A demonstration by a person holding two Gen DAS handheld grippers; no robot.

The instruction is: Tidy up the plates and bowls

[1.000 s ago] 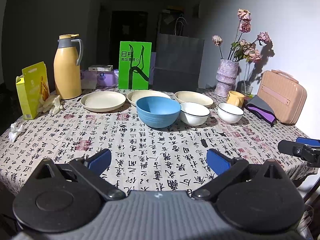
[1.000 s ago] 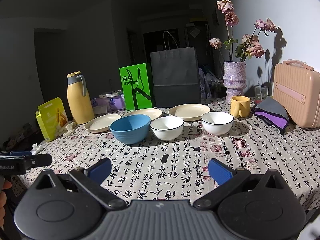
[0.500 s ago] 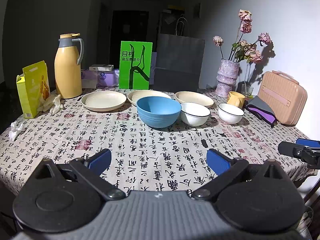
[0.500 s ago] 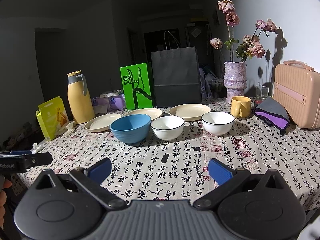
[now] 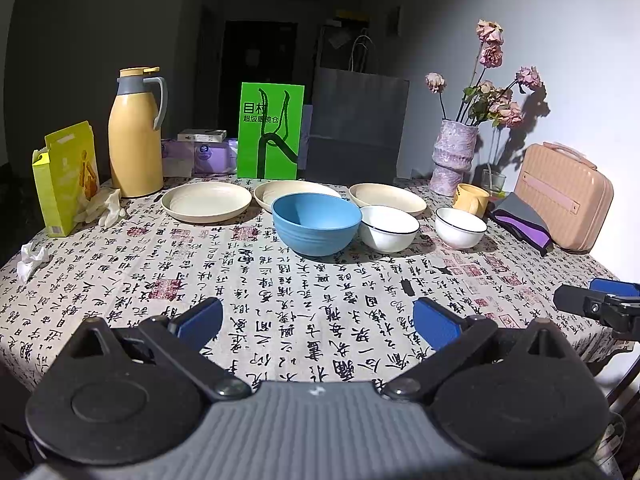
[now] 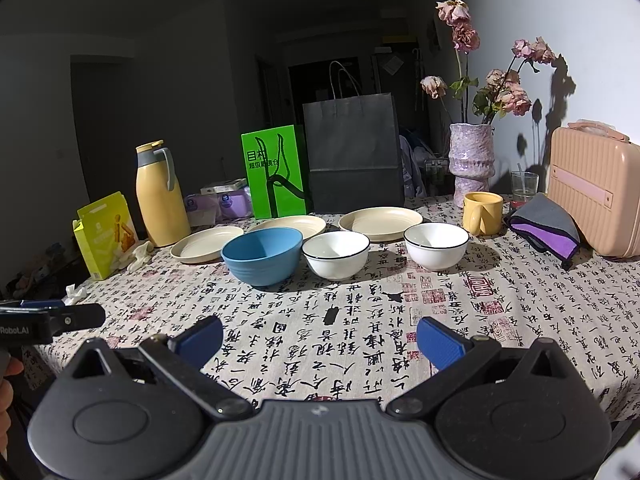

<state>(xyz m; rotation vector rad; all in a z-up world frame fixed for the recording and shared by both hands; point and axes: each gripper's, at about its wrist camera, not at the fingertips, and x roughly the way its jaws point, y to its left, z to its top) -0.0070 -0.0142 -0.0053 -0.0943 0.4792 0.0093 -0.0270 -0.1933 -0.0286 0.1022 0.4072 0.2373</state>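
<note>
left gripper (image 5: 316, 320): jaws wide apart, empty | right gripper (image 6: 320, 338): same | round blue plastic bowl (image 5: 316, 222): untouched beside white black-rimmed bowl (image 5: 389, 227)

plates (image 5: 206, 201): three cream, back row | bowls (image 5: 316, 222): blue, two white, front

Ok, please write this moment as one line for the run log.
left claw: open, empty | right claw: open, empty | blue bowl, two white bowls, three plates: on table, untouched | stacking: not yet begun
</note>
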